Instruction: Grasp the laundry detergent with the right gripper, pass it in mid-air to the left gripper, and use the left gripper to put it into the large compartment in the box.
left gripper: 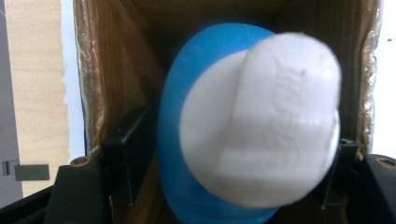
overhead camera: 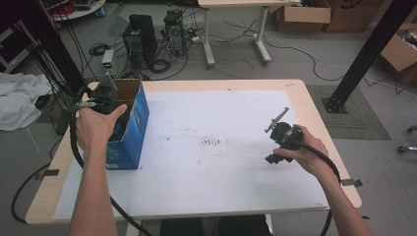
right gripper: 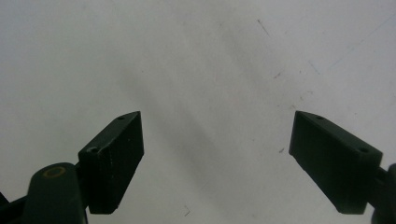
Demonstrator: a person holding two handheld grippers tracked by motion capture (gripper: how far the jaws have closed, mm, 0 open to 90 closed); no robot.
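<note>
A blue cardboard box (overhead camera: 134,129) with an open top stands at the table's left edge. My left gripper (overhead camera: 112,104) points down into its opening. In the left gripper view the jaws sit on either side of a blue object with a white rounded top (left gripper: 261,121), and my left gripper (left gripper: 233,163) is shut on it between the box's brown inner walls (left gripper: 116,70). My right gripper (overhead camera: 271,145) hovers over the white sheet at the right, held in a hand. In the right gripper view my right gripper (right gripper: 217,158) is open, with nothing between the jaws.
A white sheet (overhead camera: 216,147) with faint marks covers most of the wooden table (overhead camera: 300,91). Beyond the far edge are computer towers (overhead camera: 140,37), cables and another desk. A black post (overhead camera: 366,54) stands at the right, and a white cloth (overhead camera: 17,98) lies at the left.
</note>
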